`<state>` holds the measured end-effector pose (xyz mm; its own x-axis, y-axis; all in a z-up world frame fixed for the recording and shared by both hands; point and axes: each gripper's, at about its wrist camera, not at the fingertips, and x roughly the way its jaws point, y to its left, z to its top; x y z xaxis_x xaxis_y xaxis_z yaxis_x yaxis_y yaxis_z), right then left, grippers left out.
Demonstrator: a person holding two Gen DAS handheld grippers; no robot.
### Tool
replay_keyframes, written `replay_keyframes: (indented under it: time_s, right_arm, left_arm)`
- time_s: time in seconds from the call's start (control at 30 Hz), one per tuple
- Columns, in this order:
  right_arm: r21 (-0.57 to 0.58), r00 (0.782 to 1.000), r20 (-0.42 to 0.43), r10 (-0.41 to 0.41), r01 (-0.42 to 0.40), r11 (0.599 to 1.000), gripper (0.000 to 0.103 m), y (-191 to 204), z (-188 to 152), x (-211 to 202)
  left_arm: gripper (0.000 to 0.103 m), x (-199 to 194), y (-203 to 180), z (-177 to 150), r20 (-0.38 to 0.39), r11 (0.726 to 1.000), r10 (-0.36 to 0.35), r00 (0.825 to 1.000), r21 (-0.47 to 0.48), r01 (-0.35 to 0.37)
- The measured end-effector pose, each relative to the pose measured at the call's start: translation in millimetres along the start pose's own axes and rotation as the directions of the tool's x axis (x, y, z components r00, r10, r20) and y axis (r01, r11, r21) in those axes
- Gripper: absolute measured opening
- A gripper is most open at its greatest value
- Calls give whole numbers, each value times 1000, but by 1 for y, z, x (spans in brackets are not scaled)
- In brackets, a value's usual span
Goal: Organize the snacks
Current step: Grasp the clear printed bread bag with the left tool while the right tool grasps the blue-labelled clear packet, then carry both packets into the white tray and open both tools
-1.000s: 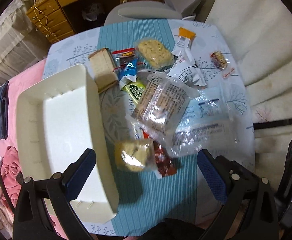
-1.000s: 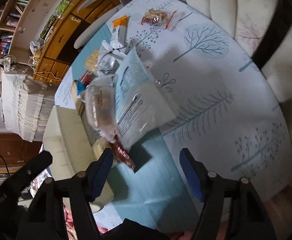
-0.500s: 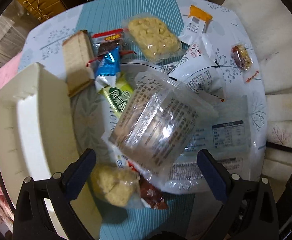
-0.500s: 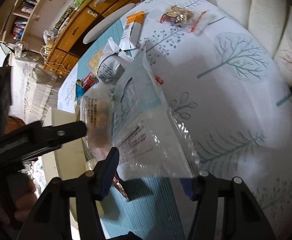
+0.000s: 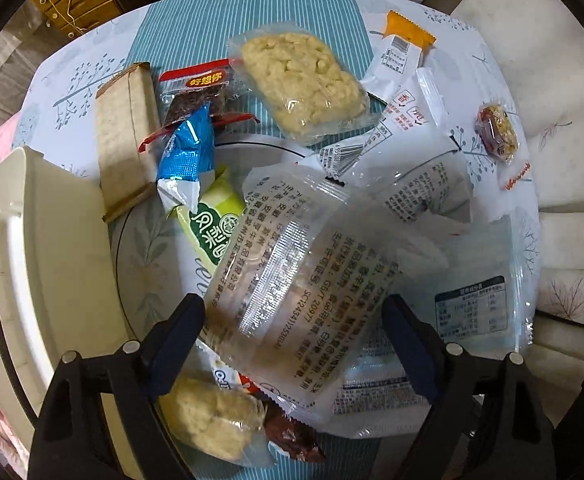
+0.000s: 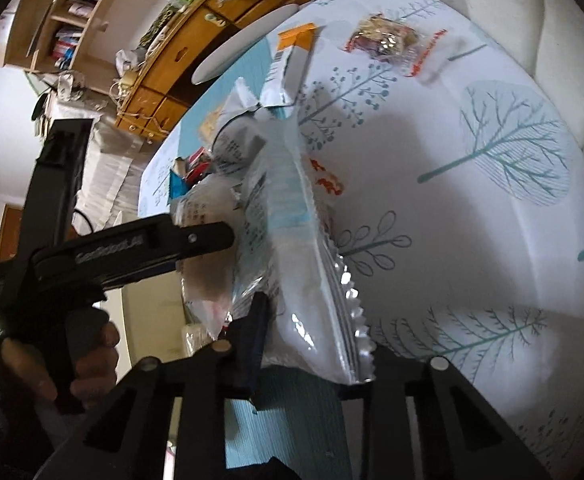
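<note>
The left gripper (image 5: pixel 293 328) is closing around the clear printed packet (image 5: pixel 303 280) while the right gripper (image 6: pixel 311 344) is clamping the pale blue packet (image 6: pixel 303 280), so each should be lifting only one.

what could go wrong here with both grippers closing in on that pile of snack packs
1. The left gripper is closing around the clear printed packet, which lies on top of other packs; lifting it may drag the crumbly cake along.
2. The right gripper is closing on the flat pale-blue pack near its crimped edge, a grip that may slip.
3. Both packs overlap, so one pull could scatter the pile.
</note>
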<state>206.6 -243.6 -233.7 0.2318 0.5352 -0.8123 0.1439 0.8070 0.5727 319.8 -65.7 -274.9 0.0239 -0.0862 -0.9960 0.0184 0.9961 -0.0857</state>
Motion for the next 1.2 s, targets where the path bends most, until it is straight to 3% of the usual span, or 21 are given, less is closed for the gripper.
replay_keyframes:
  time_s: [0.43,0.8,1.0,1.2]
  right_arm:
    - [-17,1000,-16,-11,11,1000,21,-4,-6,-15]
    - [-159,997,12,-70,71,985,19,29,-20,-34]
    - [-270,990,81,-115,133,954,18,58,-33,-50]
    - [-370,979,152,-136,184,911,18,87,-50,-65]
  left_arm:
    - [67,-8,-2,-18,38,999,5,999,32,-6]
    - [66,-56,7,-48,52,1000,18,998,16,-19]
    - [67,-93,13,-67,66,999,30,997,16,-31]
    - [67,-125,37,-94,71,1000,-6,997,-21,8]
